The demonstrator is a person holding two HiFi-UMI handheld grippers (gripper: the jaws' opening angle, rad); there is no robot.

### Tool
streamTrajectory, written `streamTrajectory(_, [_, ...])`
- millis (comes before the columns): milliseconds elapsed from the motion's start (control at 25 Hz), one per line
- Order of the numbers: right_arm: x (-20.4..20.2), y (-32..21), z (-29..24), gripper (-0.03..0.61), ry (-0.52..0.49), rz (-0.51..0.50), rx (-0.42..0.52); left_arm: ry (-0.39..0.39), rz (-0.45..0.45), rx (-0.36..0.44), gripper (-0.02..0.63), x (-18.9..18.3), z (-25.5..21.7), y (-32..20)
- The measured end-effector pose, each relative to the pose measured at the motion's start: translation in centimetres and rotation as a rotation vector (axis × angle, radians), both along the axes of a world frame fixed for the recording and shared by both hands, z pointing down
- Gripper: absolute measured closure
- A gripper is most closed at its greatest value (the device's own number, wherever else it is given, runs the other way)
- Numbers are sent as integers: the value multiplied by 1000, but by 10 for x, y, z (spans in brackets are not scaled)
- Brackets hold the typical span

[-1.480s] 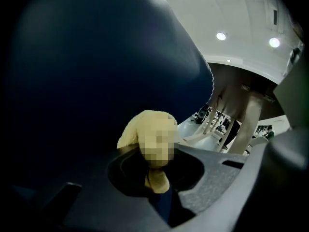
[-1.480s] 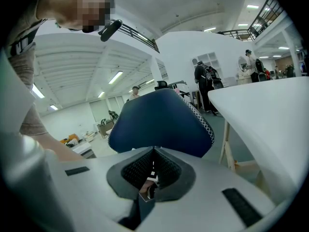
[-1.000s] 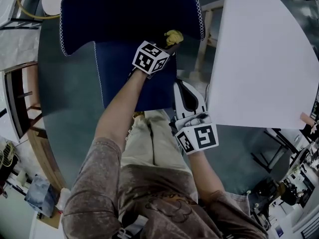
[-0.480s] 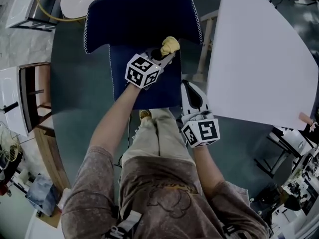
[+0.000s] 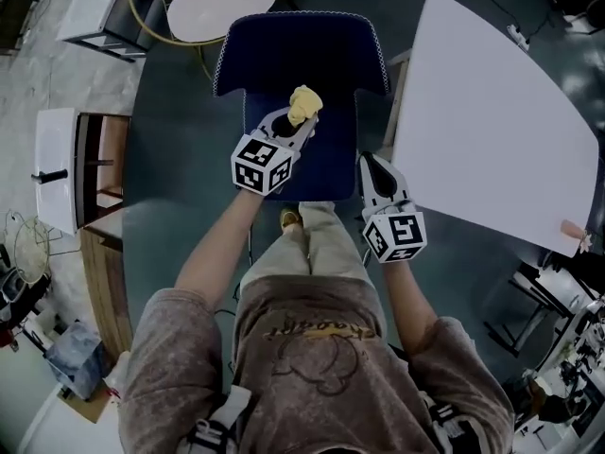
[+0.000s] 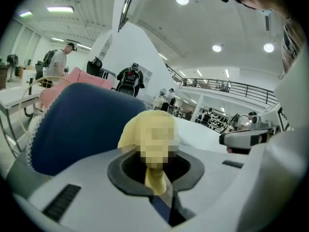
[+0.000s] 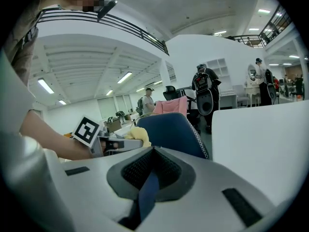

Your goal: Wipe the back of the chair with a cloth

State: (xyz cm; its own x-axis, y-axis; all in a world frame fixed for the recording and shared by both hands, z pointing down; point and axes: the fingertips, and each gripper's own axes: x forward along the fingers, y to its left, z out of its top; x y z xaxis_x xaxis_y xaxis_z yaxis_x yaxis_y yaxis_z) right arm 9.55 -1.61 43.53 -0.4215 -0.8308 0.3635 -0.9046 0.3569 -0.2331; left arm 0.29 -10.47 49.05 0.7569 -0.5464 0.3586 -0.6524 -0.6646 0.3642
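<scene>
while pinching the yellow cloth [image 5: 303, 104] in the left gripper [image 5: 295, 124], holds it close to the chair back [image 5: 302, 50], ready to rub. parks the right gripper [image 5: 371, 165], pressed together and empty, beside the seat [image 5: 331, 173], out of the way.

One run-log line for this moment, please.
left gripper: shut on yellow cloth | right gripper: shut, empty | cloth near chair backrest, contact unclear

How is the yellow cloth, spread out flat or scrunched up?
Scrunched up. The yellow cloth is a small lump pinched in the shut left tongs, over the blue chair; no flat part shows.
</scene>
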Motion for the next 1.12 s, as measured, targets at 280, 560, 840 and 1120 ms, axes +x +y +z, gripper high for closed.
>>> streamTrajectory(280, [-7,1,-65,554,-4,-43,64,-15,-99,107,549,-43,-101,17])
streamTrajectory(560, [-1,9,-115,554,-12,-72,107,11,-146,159,549,-54,-172,39])
streamTrajectory(840, [-9,11,-148,554,-32,-105,139,37,-172,205,549,-69,-215,60])
streamTrajectory(1120, [-17,6,-168,554,-6,-137,174,20,-194,258,549,-91,-235,79])
